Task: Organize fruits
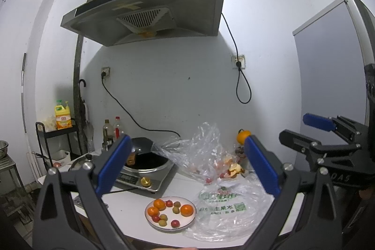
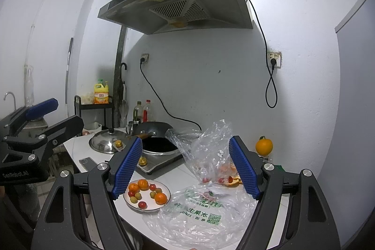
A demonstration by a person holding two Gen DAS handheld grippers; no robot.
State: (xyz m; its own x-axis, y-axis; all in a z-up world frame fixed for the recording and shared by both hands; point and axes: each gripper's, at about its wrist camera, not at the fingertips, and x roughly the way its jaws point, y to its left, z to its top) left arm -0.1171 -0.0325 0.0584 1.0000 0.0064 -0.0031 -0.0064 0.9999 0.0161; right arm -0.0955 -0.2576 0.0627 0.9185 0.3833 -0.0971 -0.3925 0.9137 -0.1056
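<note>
From the left wrist camera, the left gripper (image 1: 187, 164) with blue ribbed pads hangs above the white countertop (image 1: 131, 205), its jaws spread wide and empty. Below it sits a round white plate (image 1: 170, 214) with small oranges, red cherry tomatoes and pale green fruits, touching a crumpled clear plastic bag with green print (image 1: 226, 210). The right gripper (image 1: 328, 132) shows at the right edge, also parted. From the right wrist camera, the right gripper (image 2: 186, 168) is wide and empty over the same plate (image 2: 147, 195) and bag (image 2: 204, 214); a lone orange (image 2: 264, 146) stands by the wall.
</note>
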